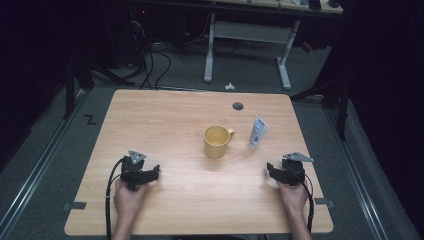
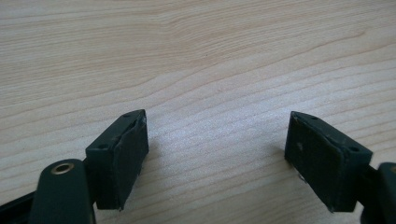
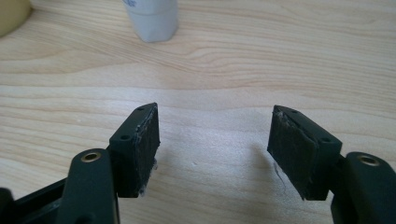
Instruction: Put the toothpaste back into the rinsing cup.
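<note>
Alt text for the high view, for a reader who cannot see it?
A person's hands rest two open grippers, left and right, on a wooden table. A yellow mug stands mid-table, with a white tube upright to its right.

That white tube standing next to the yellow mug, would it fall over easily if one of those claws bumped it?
Probably yes. The white tube stands tall and slim on a narrow end and already seems to lean, so a nudge near the top would likely tip it. It looks like soft plastic, so it may dent when squeezed. It stands apart from the yellow mug, which would not catch it.
</note>
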